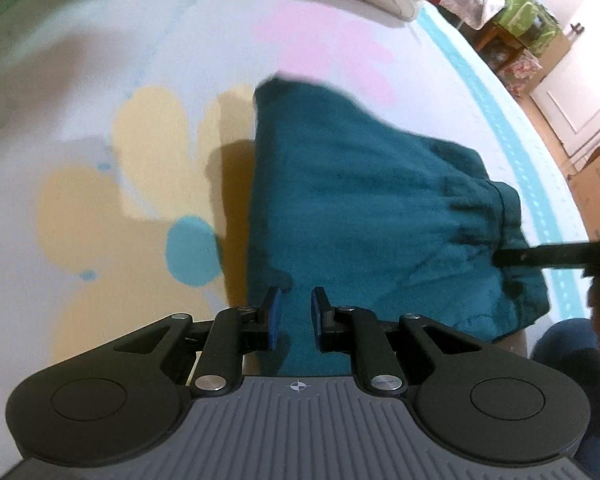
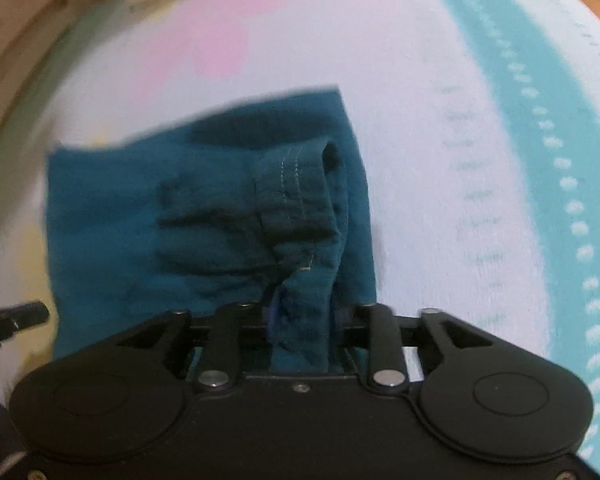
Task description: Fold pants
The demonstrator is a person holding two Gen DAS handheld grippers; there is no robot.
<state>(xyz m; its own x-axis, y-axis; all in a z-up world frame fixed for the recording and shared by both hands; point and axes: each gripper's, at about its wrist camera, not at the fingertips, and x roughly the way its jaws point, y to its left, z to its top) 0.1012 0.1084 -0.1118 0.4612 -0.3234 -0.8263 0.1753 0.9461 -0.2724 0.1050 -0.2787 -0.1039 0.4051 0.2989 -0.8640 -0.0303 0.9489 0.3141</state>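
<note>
The teal pants (image 1: 360,200) extend forward from both grippers across the floral mat (image 1: 100,160); left gripper (image 1: 296,312) jaws grasp the near edge, right gripper (image 2: 304,320) jaws hold bunched waistband fabric.

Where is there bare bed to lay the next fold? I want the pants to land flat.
Free: the sheet left of the teal pants, over the yellow flower print, and the pink patch beyond their far edge. A strip lies bare between the pants and the turquoise border. Crowded: the near edge, where the left gripper and right gripper work.
</note>
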